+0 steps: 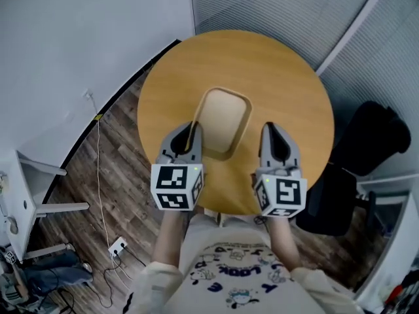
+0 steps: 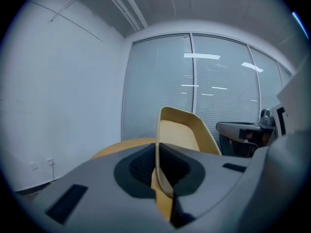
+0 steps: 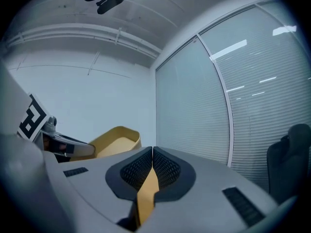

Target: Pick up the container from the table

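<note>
Container (image 1: pixel 226 120) in the head view was a tan, round-cornered tub over the middle of the round wooden table (image 1: pixel 288 84). The left gripper (image 1: pixel 192 127) sat at the tub's near left rim, and the right gripper (image 1: pixel 270 129) lay just beside its right side, apart from it. In the left gripper view the jaws were closed almost together on the thin wall of the container (image 2: pixel 182 130), one pad inside and one outside. The tub tilted up against the window blinds, with the table (image 2: pixel 121 147) low behind it, so it looked lifted clear of the tabletop. In the right gripper view the right gripper (image 3: pixel 152 161) had its pads pressed together with nothing caught between them. The tan wedge below them was probably the table, and the container (image 3: pixel 114 140) stood off to the left. The wall kept its shape under the pinch, so the tub was likely stiff, light moulded plastic. It looked smooth enough to pivot or slip from a one-sided hold. The firm rim was the best place to grip, ideally with a second pinch on the opposite side.
</note>
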